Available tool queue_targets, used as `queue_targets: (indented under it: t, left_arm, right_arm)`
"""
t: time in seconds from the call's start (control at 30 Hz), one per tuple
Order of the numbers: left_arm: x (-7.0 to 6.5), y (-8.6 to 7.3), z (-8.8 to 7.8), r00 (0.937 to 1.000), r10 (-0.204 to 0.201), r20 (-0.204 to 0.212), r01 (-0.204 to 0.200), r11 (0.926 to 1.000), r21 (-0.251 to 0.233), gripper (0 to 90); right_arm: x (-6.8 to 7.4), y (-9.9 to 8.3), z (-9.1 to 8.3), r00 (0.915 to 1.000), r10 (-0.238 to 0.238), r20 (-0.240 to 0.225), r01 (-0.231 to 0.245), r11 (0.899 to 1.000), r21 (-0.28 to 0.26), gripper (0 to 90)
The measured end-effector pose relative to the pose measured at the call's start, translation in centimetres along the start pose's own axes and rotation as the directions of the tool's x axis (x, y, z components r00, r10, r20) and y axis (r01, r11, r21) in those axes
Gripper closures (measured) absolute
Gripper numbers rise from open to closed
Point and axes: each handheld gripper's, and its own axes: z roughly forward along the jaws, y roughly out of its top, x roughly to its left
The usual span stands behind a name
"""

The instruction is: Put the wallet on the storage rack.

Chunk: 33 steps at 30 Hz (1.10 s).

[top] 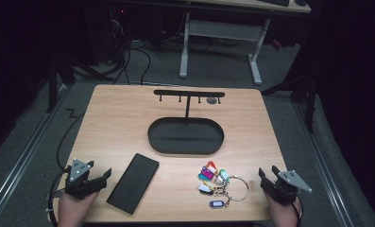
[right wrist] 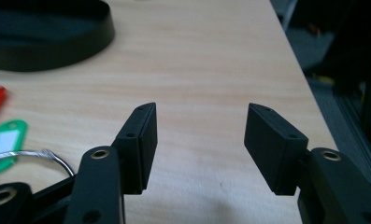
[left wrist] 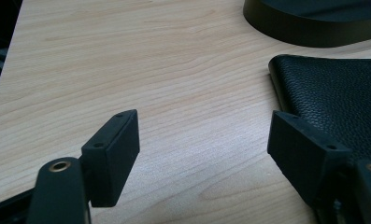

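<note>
A black stand has an oval tray base [top: 157, 137] and a T-shaped hook bar [top: 189, 93] at the table's middle. A black leather case [top: 133, 182] lies front left, and a bunch of coloured key tags [top: 212, 178] on a metal ring [top: 239, 188] lies front right. My left gripper [top: 106, 178] rests at the front left corner, open and holding nothing, just left of the case [left wrist: 332, 98]. At the front right my right gripper [top: 267, 171] is open too, right of the ring [right wrist: 47, 156]. Bare wood lies between both sets of jaws [left wrist: 204, 135] [right wrist: 199, 135].
The wooden table [top: 119, 118] ends close to my right gripper at its right edge [right wrist: 304, 84]. A small grey round object [top: 212, 100] sits under the hook bar. A white desk frame [top: 220, 33] and cables stand on the floor behind.
</note>
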Motion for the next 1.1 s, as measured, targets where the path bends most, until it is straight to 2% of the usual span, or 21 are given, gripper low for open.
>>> queue_targets:
  t: [0.03, 0.17, 0.23, 0.3, 0.37, 0.4, 0.43, 0.53, 0.57, 0.6, 0.63, 0.7, 0.77, 0.83, 0.9, 1.0, 1.07, 1.1]
  left_arm:
    - [0.0, 0.0, 0.0, 1.0000, 0.000, 0.000, 0.000, 1.0000, 0.000, 25.3]
    - [0.2, 0.3, -0.3, 0.9994, -0.030, 0.016, 0.030, 0.9994, -0.018, 25.3]
    - [0.2, 0.2, -0.3, 0.9989, -0.047, 0.011, 0.047, 0.9985, -0.029, 25.5]
    - [0.4, 0.1, 0.0, 0.9973, -0.072, 0.012, 0.073, 0.9971, -0.020, 25.7]
    - [0.4, 0.2, 0.1, 0.9978, -0.066, -0.011, 0.065, 0.9978, -0.012, 25.7]
    - [0.3, 0.3, 0.1, 0.9980, -0.057, -0.025, 0.057, 0.9983, -0.006, 25.7]
    - [0.2, 0.4, 0.1, 0.9980, -0.047, -0.043, 0.047, 0.9989, 0.004, 25.7]
    - [-0.3, 0.3, 0.1, 0.9967, -0.036, -0.072, 0.039, 0.9984, 0.040, 25.8]
    - [-0.6, 0.1, 0.1, 0.9954, -0.038, -0.088, 0.042, 0.9978, 0.052, 25.7]
    - [-0.8, -0.2, 0.0, 0.9944, -0.045, -0.096, 0.051, 0.9966, 0.065, 25.7]
    - [-1.1, -0.4, 0.0, 0.9939, -0.051, -0.098, 0.058, 0.9956, 0.074, 25.8]
    - [-1.4, -0.6, -0.2, 0.9931, -0.056, -0.103, 0.064, 0.9950, 0.076, 25.8]
    - [-1.6, -0.7, -0.4, 0.9934, -0.078, -0.084, 0.082, 0.9951, 0.054, 25.9]
    - [-2.0, -0.7, -0.6, 0.9950, -0.073, -0.068, 0.075, 0.9967, 0.029, 26.0]
    - [-2.2, -0.5, -0.8, 0.9978, -0.056, -0.036, 0.056, 0.9984, 0.005, 26.0]
    - [-2.2, 0.1, -1.1, 0.9997, -0.023, 0.009, 0.024, 0.9990, -0.038, 26.1]
    - [-2.0, 0.2, -0.9, 0.9998, 0.002, 0.019, -0.001, 0.9987, -0.052, 26.1]
    - [-1.8, 0.2, -0.8, 0.9999, 0.005, 0.016, -0.004, 0.9988, -0.049, 26.0]
  right_arm:
    - [0.0, 0.1, 0.0, 1.0000, -0.007, -0.001, 0.007, 1.000, -0.016, 44.0]
    - [0.2, 0.6, 0.1, 1.0000, 0.002, -0.005, -0.002, 1.000, -0.014, 44.0]
    - [0.3, 1.1, 0.2, 0.9998, -0.004, -0.022, 0.004, 1.000, -0.011, 43.8]
    - [0.6, 1.9, 0.4, 0.9978, -0.024, -0.062, 0.025, 1.000, 0.008, 43.2]
    - [0.8, 2.5, 0.5, 0.9966, -0.047, -0.068, 0.048, 0.999, 0.015, 42.4]
    - [0.8, 2.6, 0.3, 0.9965, -0.024, -0.079, 0.025, 1.000, 0.009, 42.5]
    - [0.9, 2.5, -0.1, 0.9962, -0.001, -0.087, 0.001, 1.000, -0.001, 42.9]
    - [1.1, 1.4, -1.3, 0.9961, -0.016, -0.087, 0.013, 0.999, -0.033, 42.4]
    - [0.9, 1.0, -1.4, 0.9959, -0.017, -0.089, 0.014, 0.999, -0.029, 41.9]
    - [0.7, 0.6, -1.6, 0.9954, 0.004, -0.095, -0.005, 1.000, -0.016, 41.5]
    - [0.4, 0.3, -1.7, 0.9945, 0.026, -0.101, -0.027, 1.000, -0.009, 41.5]
    - [-0.1, 0.0, -1.9, 0.9946, 0.039, -0.096, -0.041, 0.999, -0.011, 41.5]
    - [-0.5, -0.2, -1.7, 0.9944, 0.044, -0.096, -0.044, 0.999, 0.000, 41.2]
    - [-0.6, 0.0, -1.5, 0.9941, 0.045, -0.099, -0.044, 0.999, 0.011, 40.5]
    - [-0.1, 0.2, -1.4, 0.9962, 0.024, -0.083, -0.023, 0.999, 0.023, 40.3]
    - [0.3, 0.2, -1.5, 0.9962, 0.019, -0.085, -0.015, 0.999, 0.041, 40.2]
    - [0.8, 0.2, -1.7, 0.9983, -0.012, -0.057, 0.015, 0.999, 0.050, 40.5]
    - [1.2, 0.2, -1.9, 0.9988, -0.011, -0.047, 0.013, 0.998, 0.056, 41.1]
